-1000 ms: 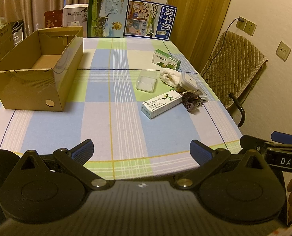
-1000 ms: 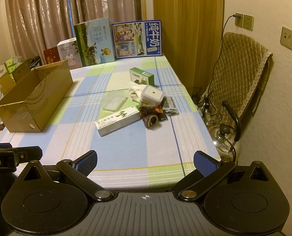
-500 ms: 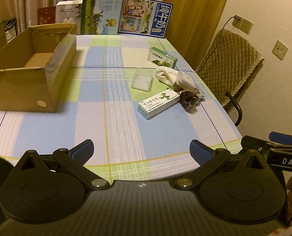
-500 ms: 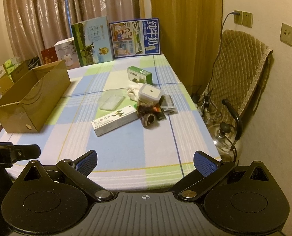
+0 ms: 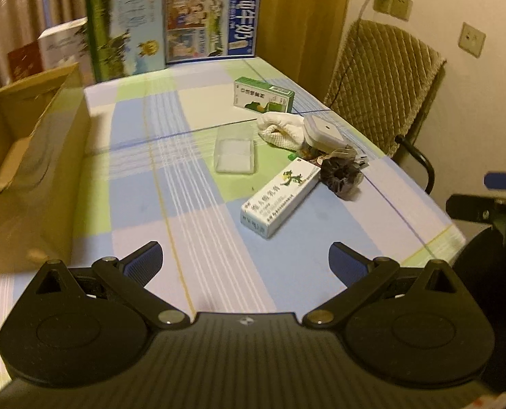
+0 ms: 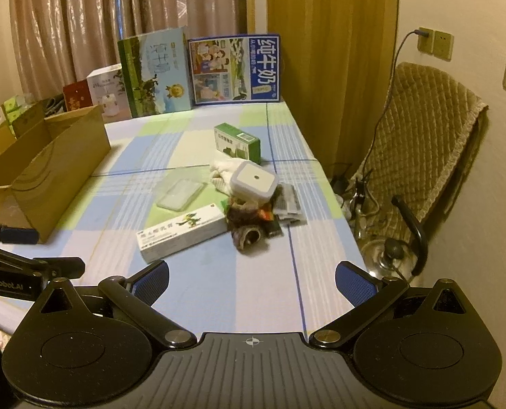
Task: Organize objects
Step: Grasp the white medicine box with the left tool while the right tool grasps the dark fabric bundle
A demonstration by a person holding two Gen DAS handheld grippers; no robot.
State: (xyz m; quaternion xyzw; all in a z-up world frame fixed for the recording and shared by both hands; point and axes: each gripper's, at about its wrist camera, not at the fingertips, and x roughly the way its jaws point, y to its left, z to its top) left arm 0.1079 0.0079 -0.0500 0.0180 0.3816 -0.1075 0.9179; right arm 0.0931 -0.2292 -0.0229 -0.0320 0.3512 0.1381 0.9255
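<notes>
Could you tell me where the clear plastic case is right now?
The clear plastic case lies flat mid-table, between the cardboard box and the white cloth.

1. My left wrist view looks forward from low over the near end of the table [image 5: 198, 225], facing far and slightly right, close to the white medicine box [image 5: 280, 197].
2. My right wrist view sits higher and further back at the near right, facing far.
3. Both views share the cardboard box [image 6: 48, 170], the clutter and the far milk cartons [image 6: 234, 68].
</notes>
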